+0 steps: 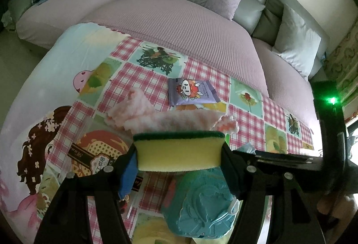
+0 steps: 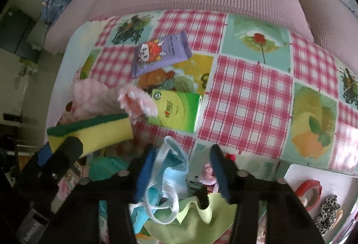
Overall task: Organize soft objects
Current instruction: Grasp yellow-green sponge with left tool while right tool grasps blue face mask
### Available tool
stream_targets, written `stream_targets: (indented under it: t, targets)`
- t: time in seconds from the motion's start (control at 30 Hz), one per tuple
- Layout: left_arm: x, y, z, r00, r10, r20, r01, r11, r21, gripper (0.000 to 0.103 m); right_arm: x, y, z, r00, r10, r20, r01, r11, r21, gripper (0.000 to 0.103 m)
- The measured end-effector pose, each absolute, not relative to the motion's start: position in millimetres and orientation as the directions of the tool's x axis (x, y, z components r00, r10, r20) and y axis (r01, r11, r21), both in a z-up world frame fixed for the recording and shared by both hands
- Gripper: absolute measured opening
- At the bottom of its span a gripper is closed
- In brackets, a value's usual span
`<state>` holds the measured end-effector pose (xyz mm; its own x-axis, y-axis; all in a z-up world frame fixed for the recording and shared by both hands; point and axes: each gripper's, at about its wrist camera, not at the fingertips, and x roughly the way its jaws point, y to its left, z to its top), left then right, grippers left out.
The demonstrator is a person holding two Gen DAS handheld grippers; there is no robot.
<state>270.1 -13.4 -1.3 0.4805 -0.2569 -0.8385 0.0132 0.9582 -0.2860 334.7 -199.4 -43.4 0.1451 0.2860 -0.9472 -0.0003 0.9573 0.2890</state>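
I read the current step as a two-handed pick: one soft item secured, a second being taken.

Left claw (image 1: 179,155): pinching the yellow sponge (image 1: 179,153) across its ends, green scouring face at 12 o'clock, lifted clear of the surface (image 1: 246,96). I judge this grip stable.

Right claw (image 2: 179,174): pointing steeply down over the light blue face mask (image 2: 170,167). The mask sits in the gap and lies against the left blue pad (image 2: 145,174); the right pad stands apart from it, so the jaws are part-spread and not yet pinching. No earlier view is available to confirm travel.

Next move, in my judgement: close the right claw fully on the mask body, not on the white ear loops, then lift straight up.

Surroundings, right wrist view:
- Green tissue pack (image 2: 176,110) at 12 o'clock of the mask, near.
- Pink fluffy cloth (image 2: 100,98) at 10 o'clock, just behind the sponge.
- Purple wipes packet (image 2: 161,53) farther at 12 o'clock.
- Pale green cloth (image 2: 201,214) under the mask at 6 o'clock; teal item (image 1: 201,203) below the sponge.
- Red tape roll (image 2: 308,188) and leopard scrunchie (image 2: 327,214) at 4 o'clock, well apart.

Obstruction risk: the loops may snag the pale green cloth or small pink pieces beneath.
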Motion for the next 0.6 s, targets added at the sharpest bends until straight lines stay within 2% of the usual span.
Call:
stream_targets:
  t: [0.13, 0.2, 0.6]
  targets:
    - [270, -14, -1, 0.479, -0.258, -0.839, 0.013, 0.958, -0.287, 0.068, 332, -198, -52, 0.127, 0.277, -0.952, -0.001, 0.96, 0.279, 0.029]
    - [270, -16, -2, 0.476, -0.252, -0.843, 0.016, 0.961, -0.278, 0.068, 329, -199, -55, 0.128, 0.275, -0.953, 0.005, 0.961, 0.277, 0.016]
    - [260, -17, 16, 0.524, -0.244, -0.816, 0.033, 0.963, -0.267, 0.068, 315, -220, -4, 0.24, 0.262, -0.935, -0.004, 0.963, 0.269, 0.014]
